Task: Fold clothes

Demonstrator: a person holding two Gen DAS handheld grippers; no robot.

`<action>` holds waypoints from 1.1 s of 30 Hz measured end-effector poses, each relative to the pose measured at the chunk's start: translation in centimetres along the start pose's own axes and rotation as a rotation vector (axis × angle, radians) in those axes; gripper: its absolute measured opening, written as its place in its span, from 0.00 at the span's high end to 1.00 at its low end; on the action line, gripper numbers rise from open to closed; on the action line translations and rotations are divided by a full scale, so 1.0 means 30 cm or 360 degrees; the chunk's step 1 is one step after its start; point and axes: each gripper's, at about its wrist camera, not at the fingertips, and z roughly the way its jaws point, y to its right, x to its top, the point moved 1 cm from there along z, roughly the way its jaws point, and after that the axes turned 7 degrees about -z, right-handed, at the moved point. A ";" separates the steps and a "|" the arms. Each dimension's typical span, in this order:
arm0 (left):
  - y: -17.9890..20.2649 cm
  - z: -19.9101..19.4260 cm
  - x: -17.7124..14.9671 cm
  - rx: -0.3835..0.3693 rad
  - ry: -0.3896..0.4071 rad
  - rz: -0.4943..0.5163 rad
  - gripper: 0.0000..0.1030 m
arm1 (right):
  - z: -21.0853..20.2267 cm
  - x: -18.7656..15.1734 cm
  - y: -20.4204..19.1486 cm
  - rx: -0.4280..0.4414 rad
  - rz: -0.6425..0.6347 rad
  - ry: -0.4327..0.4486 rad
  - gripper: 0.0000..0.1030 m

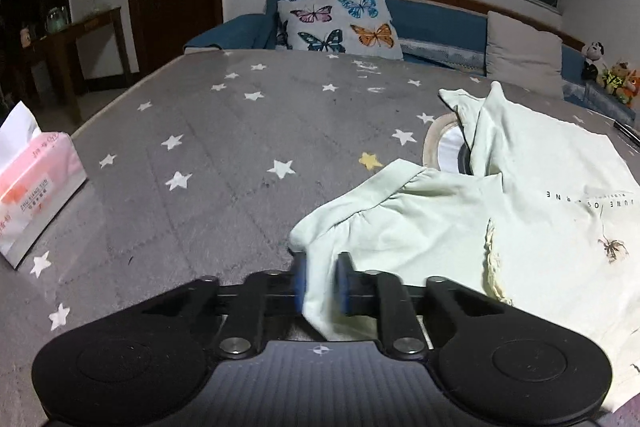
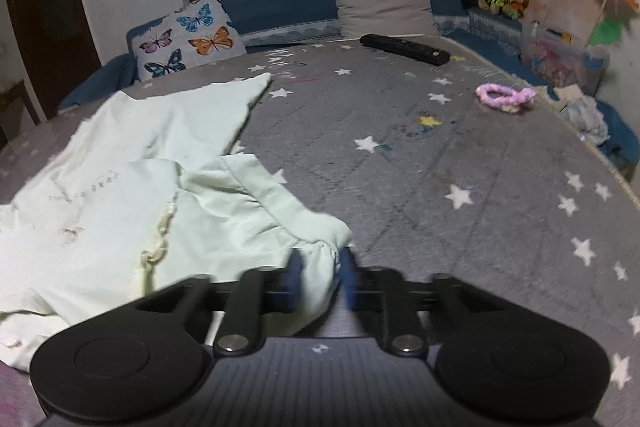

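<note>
Left tongs (image 1: 322, 277), right tongs (image 2: 319, 277) clamped on garment (image 1: 540, 227); tissue pack (image 1: 36, 183) well apart.

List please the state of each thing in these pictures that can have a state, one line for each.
left gripper: shut on the garment's sleeve.
right gripper: shut on the other sleeve.
pale green garment: crumpled, not yet folded, on the star-print mat.
tissue pack: opened, a tissue sticking out.
remote control: lying flat, far side of the mat.
</note>
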 end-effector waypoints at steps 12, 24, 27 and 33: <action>-0.053 -0.153 -0.040 0.0038 -0.0015 -0.0020 0.96 | -0.194 -0.061 -0.015 -0.0019 0.0022 -0.0013 0.93; -0.059 -0.197 0.047 0.0119 0.0082 0.0040 0.58 | -0.195 0.025 0.007 -0.0039 -0.0119 -0.0002 0.69; -0.016 -0.178 0.088 0.0068 0.0117 0.0074 0.58 | -0.172 0.087 0.000 -0.0008 -0.0161 0.0022 0.69; 0.128 -0.072 0.189 -0.0052 0.0120 0.0165 0.59 | -0.055 0.219 -0.049 0.0108 -0.0172 0.0029 0.69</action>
